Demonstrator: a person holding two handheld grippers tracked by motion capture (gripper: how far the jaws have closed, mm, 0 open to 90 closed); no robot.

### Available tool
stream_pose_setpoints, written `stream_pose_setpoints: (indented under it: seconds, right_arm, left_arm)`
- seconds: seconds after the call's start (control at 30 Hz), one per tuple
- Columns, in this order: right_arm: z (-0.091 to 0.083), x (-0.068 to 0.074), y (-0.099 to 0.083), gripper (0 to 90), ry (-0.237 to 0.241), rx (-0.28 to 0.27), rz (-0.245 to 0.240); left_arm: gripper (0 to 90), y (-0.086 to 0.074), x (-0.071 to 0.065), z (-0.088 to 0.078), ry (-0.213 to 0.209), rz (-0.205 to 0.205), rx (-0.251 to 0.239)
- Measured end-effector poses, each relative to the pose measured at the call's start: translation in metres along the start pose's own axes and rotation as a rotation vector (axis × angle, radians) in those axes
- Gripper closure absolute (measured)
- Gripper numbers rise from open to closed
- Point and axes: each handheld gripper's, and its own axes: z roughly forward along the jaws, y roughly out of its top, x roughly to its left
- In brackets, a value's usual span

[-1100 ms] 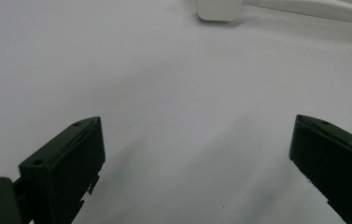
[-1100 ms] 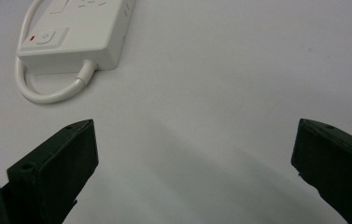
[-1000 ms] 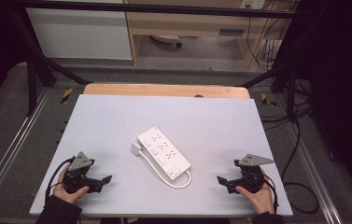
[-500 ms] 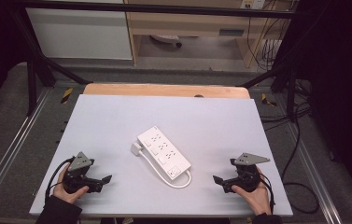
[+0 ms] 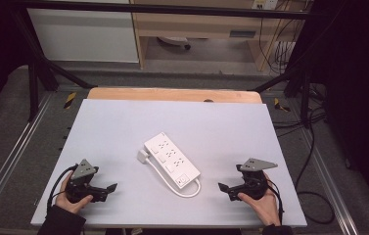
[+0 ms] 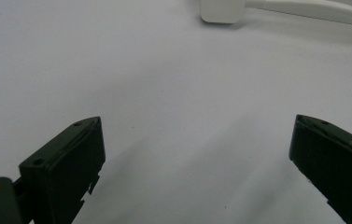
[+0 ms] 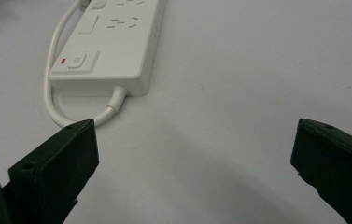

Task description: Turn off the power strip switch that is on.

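Note:
A white power strip (image 5: 171,161) lies slantwise in the middle of the pale table (image 5: 118,122). Its short cable (image 5: 190,192) loops round to a white plug (image 5: 143,156) beside it. My left gripper (image 5: 110,188) rests near the front left edge, held by a hand, open with nothing between its jaws. In the left gripper view my left gripper (image 6: 197,140) faces bare table, with the plug (image 6: 222,10) far ahead. My right gripper (image 5: 222,188) sits at the front right, open and pointing at the strip. In the right gripper view my right gripper (image 7: 194,144) faces the strip's switch end (image 7: 113,46) and its cable (image 7: 53,107).
A wooden strip (image 5: 172,94) borders the table's far edge. Black frame posts (image 5: 35,73) and metal rails (image 5: 11,161) stand around the table, and loose cables (image 5: 314,147) hang off to the right. Cabinets stand behind.
My right gripper has shifted a little to the left, toward the power strip. The left gripper and the strip have stayed put.

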Motion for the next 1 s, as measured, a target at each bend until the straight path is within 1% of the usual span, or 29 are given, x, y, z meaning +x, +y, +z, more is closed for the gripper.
stream_pose_setpoints:
  seconds: [0.3, 0.43, 0.63, 1.0]
  right_arm:
    - [0.005, 0.007, 0.007, 1.8, 0.015, -0.003, -0.014]
    - [0.009, 0.01, 0.01, 1.8, 0.02, 0.012, -0.018]
    - [0.012, 0.014, 0.016, 2.2, 0.026, 0.008, -0.032]
    - [0.018, 0.02, 0.025, 4.0, 0.032, 0.005, -0.029]
  left_arm:
    - [3.2, 0.0, 0.0, 0.0, 0.002, -0.001, -0.001]
    - [3.2, 0.0, 0.0, -0.001, 0.002, -0.001, -0.002]
    - [3.3, 0.0, -0.001, -0.001, 0.003, 0.0, -0.002]
    - [3.2, 0.0, -0.001, -0.001, 0.003, 0.001, -0.002]
